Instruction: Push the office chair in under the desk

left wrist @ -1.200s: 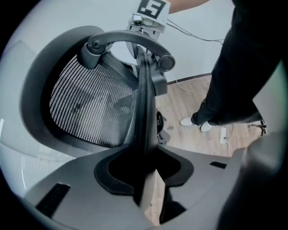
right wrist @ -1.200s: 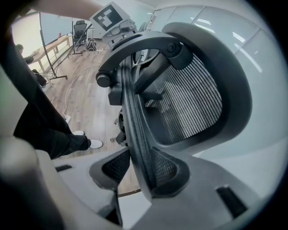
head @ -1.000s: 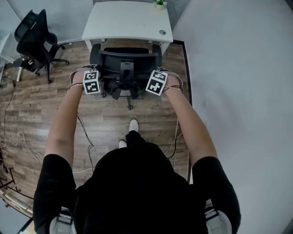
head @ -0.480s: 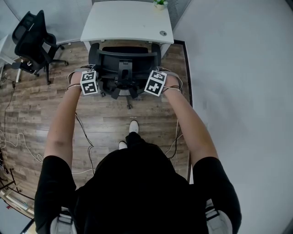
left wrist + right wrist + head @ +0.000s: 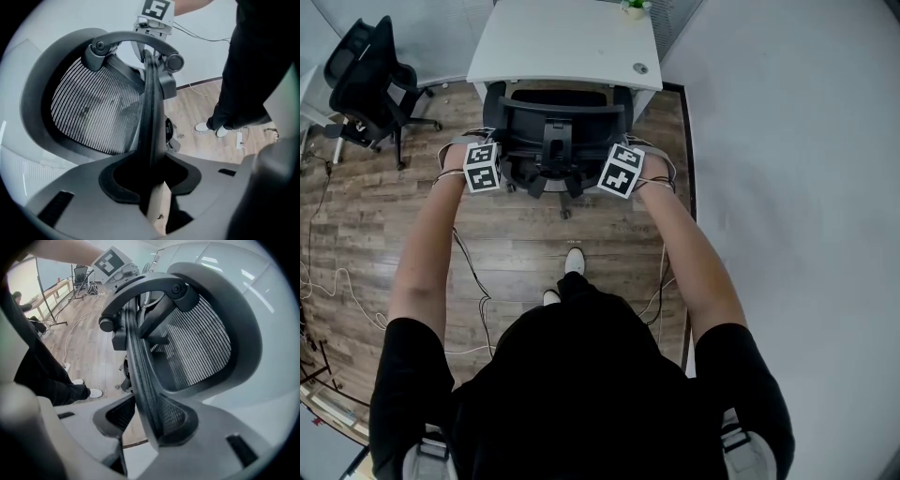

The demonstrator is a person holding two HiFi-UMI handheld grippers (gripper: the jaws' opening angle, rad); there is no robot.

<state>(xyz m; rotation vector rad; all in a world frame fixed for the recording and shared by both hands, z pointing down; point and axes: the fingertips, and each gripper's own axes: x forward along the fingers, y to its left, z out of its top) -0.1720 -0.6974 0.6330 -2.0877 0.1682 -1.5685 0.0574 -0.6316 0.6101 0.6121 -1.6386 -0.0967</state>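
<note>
1. The office chair (image 5: 558, 131) stands at the front edge of the white desk (image 5: 567, 42) with its back to the person. Its seat is partly under the top, and only a dark strip of it shows between the backrest (image 5: 562, 111) and the desk edge.
2. The left gripper (image 5: 151, 185) is clenched on the left rim of the backrest. The rim runs straight between its jaws, with a pad pressed on either side.
3. The right gripper (image 5: 145, 420) grasps the right rim the same way, pinching the mesh and frame between its pads.
4. Compared with a second ago, the chair has crept a little towards the desk. Slightly less seat shows, and both marker cubes sit a touch nearer the desk edge. The shift is small, and both grips look unchanged.
5. I take it the push is under way and well along, with a short stretch left before the backrest meets the desk.
6. The armrests (image 5: 493, 101) are level with the desk's front edge. Whether they clear the underside I cannot tell from here, so they could stop the chair.
7. A second chair (image 5: 367, 80) stands well apart on the left, and cables (image 5: 337, 291) trail across the wooden floor (image 5: 534, 239), clear of the castors' path.
</note>
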